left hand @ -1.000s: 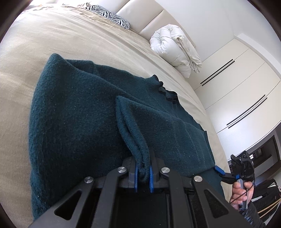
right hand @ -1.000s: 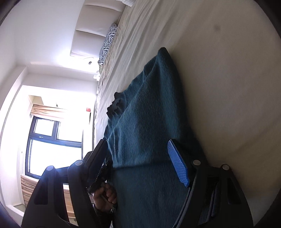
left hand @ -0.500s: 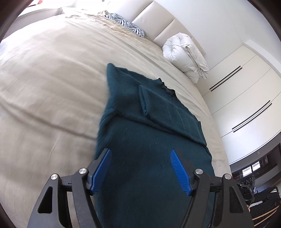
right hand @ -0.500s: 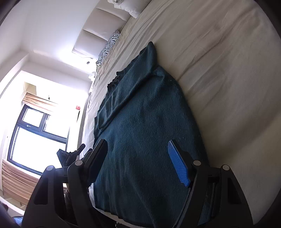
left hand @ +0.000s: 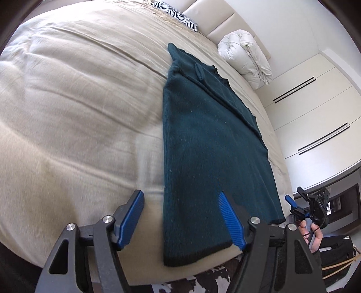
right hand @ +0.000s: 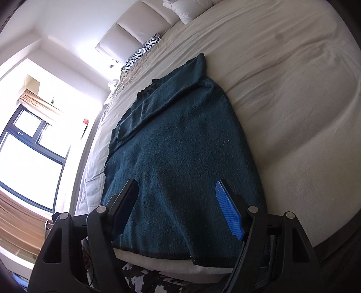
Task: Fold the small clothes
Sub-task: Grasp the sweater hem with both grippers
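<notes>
Teal and woolly, the sweater point(left hand: 209, 144) lies flat on the bed point(left hand: 74, 108), long and narrow, with its sides and sleeves folded in on top. Its bottom hem lies at the near edge of the bed. Its neck points toward the headboard point(right hand: 126, 36).

The left gripper point(left hand: 180, 216) hangs over the left hem corner. Its blue fingers point(left hand: 132, 216) are wide apart and hold nothing. The right gripper point(right hand: 176, 207) hangs over the hem too, fingers wide apart and empty, with the wool under them.

I think the next step is to fold the hem up toward the neck. To do it well, each gripper should go down on one hem corner and pinch all the layers, not just the top one. Both should pinch near the very edge, so no flap hangs down. Then both should lift together and at the same height, so the fold comes out straight. The wool looks thick and soft, so it may sag in the middle.

The left view shows things the right view does not: a white rolled duvet point(left hand: 246, 58), cupboard doors point(left hand: 315, 108), and the person's hand point(left hand: 312, 234) holding the other gripper at the right edge. The right view shows a bright window point(right hand: 29, 153) and the sleeve lying slantwise across the top. Both views show a zebra pillow point(left hand: 176, 15).
</notes>
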The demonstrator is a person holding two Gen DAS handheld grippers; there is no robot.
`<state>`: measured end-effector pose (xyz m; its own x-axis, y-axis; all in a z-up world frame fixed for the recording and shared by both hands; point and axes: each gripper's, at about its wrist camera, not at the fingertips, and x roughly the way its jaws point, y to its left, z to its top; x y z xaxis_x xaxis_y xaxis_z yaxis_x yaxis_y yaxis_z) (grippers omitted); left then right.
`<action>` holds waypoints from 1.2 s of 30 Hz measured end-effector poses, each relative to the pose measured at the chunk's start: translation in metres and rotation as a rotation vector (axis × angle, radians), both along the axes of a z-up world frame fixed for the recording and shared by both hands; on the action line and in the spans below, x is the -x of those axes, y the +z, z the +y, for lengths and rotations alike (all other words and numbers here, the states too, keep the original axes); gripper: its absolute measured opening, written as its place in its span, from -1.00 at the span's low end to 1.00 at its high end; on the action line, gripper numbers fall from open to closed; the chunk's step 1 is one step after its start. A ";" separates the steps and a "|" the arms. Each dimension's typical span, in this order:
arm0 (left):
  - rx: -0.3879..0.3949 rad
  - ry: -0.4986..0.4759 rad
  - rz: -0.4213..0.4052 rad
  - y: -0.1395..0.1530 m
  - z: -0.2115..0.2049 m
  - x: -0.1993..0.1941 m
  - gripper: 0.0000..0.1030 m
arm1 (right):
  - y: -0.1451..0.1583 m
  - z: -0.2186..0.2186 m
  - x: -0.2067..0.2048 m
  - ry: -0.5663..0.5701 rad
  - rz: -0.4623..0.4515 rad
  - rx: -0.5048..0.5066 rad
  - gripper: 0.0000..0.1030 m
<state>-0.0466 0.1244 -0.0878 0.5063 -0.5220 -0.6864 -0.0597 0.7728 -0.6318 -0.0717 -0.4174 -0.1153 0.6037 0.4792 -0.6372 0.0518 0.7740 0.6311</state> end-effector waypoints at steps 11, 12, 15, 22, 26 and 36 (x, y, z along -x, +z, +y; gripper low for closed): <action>-0.031 -0.076 0.053 -0.009 -0.026 0.002 0.29 | -0.014 -0.033 0.036 -0.060 0.038 0.009 0.37; -0.031 -0.080 0.056 -0.009 -0.028 0.001 0.25 | -0.016 -0.037 0.039 -0.068 0.047 0.012 0.37; -0.043 -0.083 0.073 -0.012 -0.029 0.000 0.06 | -0.021 -0.046 0.044 -0.074 0.079 0.030 0.35; -0.058 -0.093 0.099 -0.015 -0.030 0.001 -0.28 | -0.036 -0.051 0.049 -0.042 0.142 0.048 0.32; -0.056 -0.096 0.110 -0.016 -0.032 0.001 -0.23 | -0.040 -0.050 0.049 -0.021 0.170 0.047 0.13; -0.055 -0.104 0.122 -0.014 -0.030 0.004 -0.24 | -0.048 -0.040 0.044 0.032 0.222 0.026 -0.29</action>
<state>-0.0508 0.0940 -0.1021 0.3630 -0.5269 -0.7685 -0.0509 0.8123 -0.5810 -0.1153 -0.4578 -0.1632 0.4321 0.4778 -0.7649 0.1621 0.7932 0.5870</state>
